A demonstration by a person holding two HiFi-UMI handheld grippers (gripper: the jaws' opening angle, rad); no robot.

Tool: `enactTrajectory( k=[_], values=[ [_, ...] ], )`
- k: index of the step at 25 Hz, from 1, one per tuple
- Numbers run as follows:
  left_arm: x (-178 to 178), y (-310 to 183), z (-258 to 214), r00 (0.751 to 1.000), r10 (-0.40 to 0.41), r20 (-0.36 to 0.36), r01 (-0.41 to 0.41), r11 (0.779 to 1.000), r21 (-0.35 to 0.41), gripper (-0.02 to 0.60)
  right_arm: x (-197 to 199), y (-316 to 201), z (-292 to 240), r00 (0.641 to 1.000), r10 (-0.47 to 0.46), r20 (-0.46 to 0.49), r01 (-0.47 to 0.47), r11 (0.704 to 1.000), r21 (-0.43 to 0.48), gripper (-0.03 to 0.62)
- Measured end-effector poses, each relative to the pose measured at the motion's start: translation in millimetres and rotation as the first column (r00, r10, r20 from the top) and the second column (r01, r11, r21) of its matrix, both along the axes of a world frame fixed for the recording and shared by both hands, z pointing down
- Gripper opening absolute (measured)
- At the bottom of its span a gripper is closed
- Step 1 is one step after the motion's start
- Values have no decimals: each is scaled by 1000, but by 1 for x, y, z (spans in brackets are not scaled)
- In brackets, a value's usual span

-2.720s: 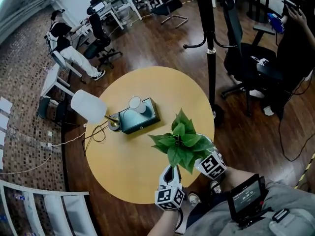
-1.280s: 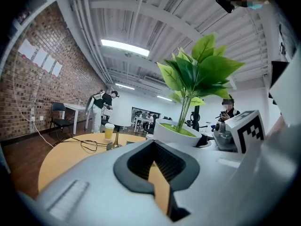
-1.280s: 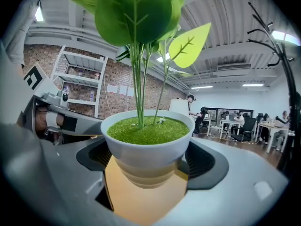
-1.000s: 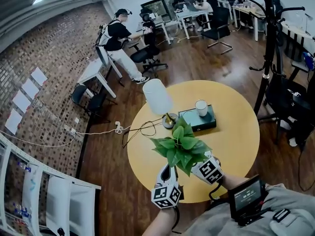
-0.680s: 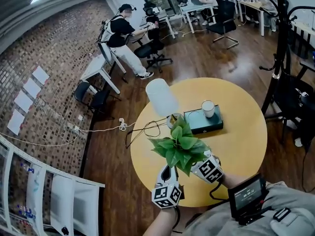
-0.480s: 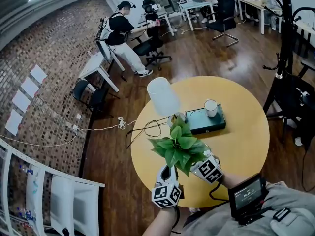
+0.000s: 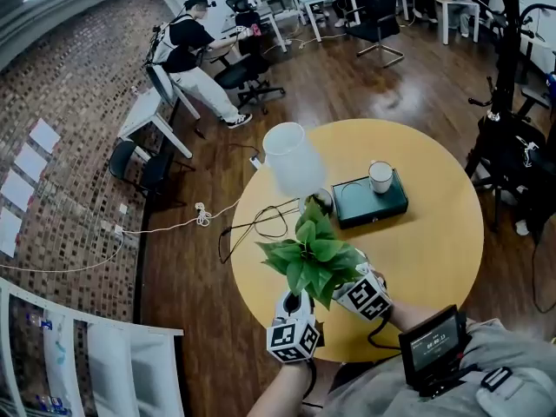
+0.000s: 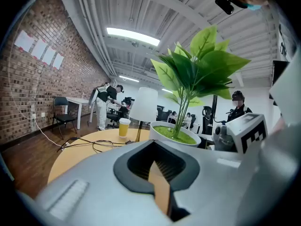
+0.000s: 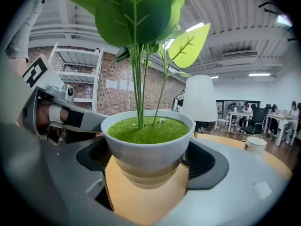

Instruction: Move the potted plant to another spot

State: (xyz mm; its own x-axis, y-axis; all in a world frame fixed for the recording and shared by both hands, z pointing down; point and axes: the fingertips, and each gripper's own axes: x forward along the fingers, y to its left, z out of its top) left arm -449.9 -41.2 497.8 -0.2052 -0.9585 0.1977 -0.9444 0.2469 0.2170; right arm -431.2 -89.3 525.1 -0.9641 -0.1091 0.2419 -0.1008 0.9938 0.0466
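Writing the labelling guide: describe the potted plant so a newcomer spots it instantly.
Find the round yellow table; over its edge nearest the person is the potted plant: a white round pot with a green moss-like top and broad green leaves. Unlike the white-shaded lamp, dark teal box and cup farther back, it alone has leaves and stands between the jaws of the right gripper.

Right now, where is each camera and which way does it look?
Head view: on the person's head, looking down at the round table; left tool, right tool, forearms show.
Left gripper view: on the left tool, looking across the table at the lamp; its jaws show.
Right gripper view: on the right tool, facing the potted plant in its jaws.
All share potted plant and lamp.
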Motion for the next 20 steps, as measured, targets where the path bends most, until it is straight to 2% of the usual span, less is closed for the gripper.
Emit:
enactTrajectory(
  k=[8,20],
  values=[
    [-50,15,39,999,11,-39,-13,998,-53,2,-53,11,43,999,13,-49,-14,999,-35,495],
    [-86,3,99,997,24,-79,-35,989,-143,2,-94,2,110,995,3,-98,-12,996,-88,495]
  ],
)
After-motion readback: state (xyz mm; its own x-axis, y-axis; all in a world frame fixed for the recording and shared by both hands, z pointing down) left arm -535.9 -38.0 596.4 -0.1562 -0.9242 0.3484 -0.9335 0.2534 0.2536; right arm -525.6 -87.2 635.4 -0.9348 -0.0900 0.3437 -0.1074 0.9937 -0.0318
